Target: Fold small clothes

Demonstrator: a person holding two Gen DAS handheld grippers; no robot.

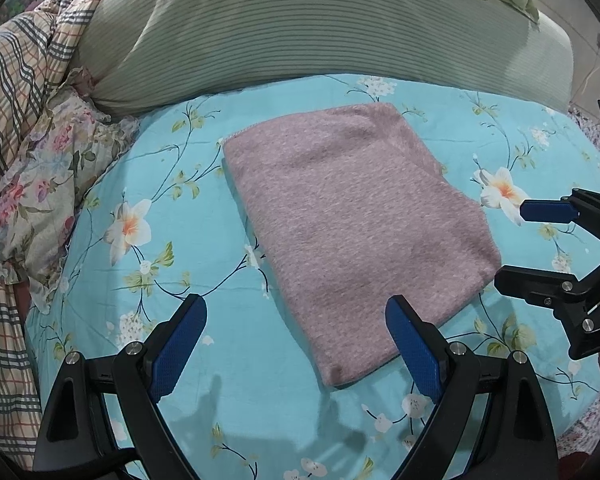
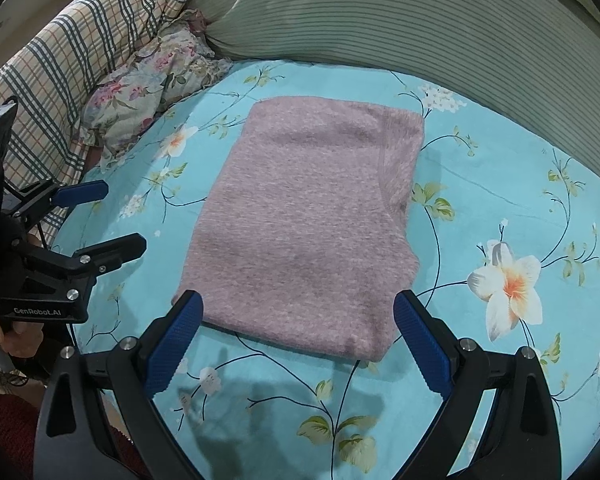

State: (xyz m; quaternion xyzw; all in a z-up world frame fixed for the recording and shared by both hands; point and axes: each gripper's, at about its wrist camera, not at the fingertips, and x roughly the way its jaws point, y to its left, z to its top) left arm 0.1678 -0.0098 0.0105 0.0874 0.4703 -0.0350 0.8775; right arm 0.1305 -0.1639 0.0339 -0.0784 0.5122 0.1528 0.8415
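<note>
Both the left gripper (image 1: 296, 344) and the right gripper (image 2: 298, 342) hang spread and empty just short of the folded pink garment (image 1: 352, 232) on the bed (image 1: 220, 400), so I'd pinch both near corners evenly.

Turquoise floral bedsheet (image 1: 260, 420), green striped pillow (image 1: 300, 32) behind, plaid quilt (image 1: 16, 80) and floral cushion (image 2: 140, 96) alongside

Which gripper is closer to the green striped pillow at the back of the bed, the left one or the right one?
Neither, as far as I can tell. The left gripper and right gripper both hover open at the pink folded garment's near edge, with the pillow beyond it.
</note>
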